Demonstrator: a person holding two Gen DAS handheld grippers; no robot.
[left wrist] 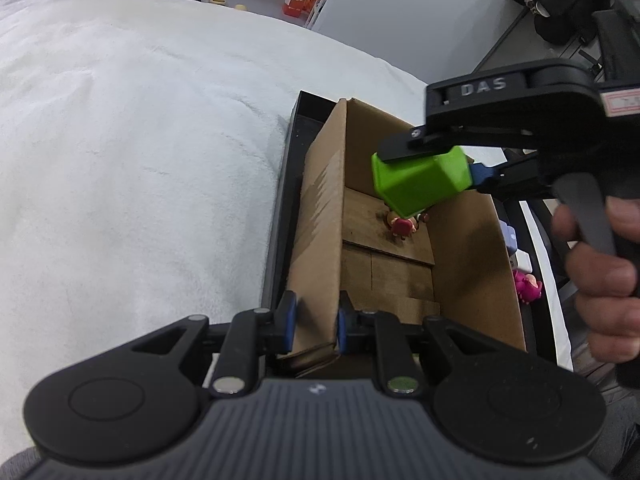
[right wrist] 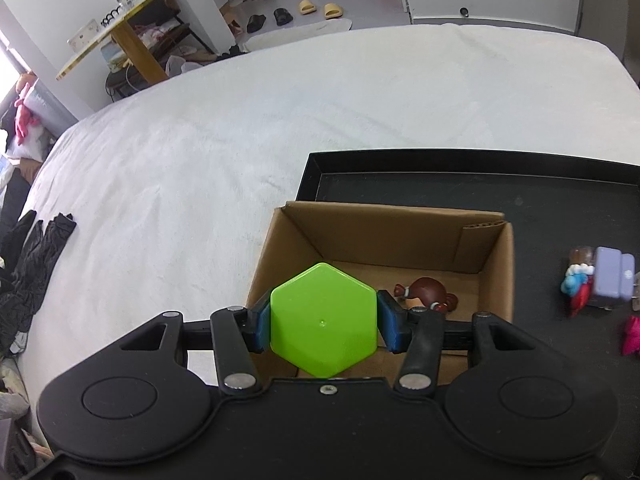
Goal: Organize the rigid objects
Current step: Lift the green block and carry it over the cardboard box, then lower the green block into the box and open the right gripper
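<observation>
My right gripper is shut on a green hexagonal block, its blue pads pressing two opposite sides. It hangs over the near left part of an open cardboard box. In the left wrist view the same green block hovers above the box, held by the right gripper in a person's hand. My left gripper is shut on the box's near left wall. A small brown-haired figurine lies on the box floor, also visible under the block as the figurine.
The box stands in a black tray on a white bed cover. Right of the box on the tray lie a purple block toy, a blue and red figure and a pink toy. Black gloves lie far left.
</observation>
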